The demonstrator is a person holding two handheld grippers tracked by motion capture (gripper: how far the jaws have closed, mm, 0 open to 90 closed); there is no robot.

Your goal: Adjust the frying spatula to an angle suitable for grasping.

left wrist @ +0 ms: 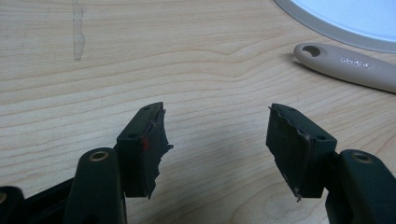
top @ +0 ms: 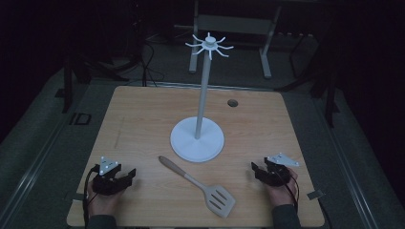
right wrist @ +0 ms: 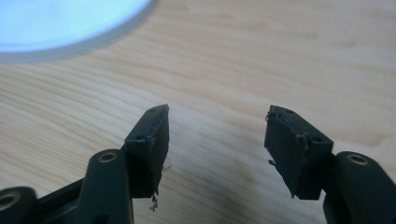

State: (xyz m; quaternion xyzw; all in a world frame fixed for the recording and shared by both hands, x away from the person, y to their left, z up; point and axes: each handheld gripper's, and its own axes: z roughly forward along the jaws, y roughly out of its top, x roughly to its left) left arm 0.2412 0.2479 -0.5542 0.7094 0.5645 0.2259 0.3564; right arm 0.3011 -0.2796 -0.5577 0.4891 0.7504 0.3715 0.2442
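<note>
A white utensil stand (top: 197,139) with a tall pole and hooked arms at its top (top: 208,44) rises from a round base at the table's middle. In front of it lies a slotted spatula (top: 198,185) with a beige handle, angled from upper left to lower right. My left gripper (top: 128,174) rests at the front left, open and holding nothing; its view shows the spatula's handle end (left wrist: 345,66) and the base's rim (left wrist: 336,32) ahead. My right gripper (top: 254,168) rests at the front right, open and holding nothing, the base's rim (right wrist: 79,39) ahead of it.
The wooden table (top: 143,119) has a small round hole (top: 232,102) at the back right. Dark floor, cables and a grey frame (top: 229,28) lie beyond the far edge. Bare wood stretches between the grippers and the stand.
</note>
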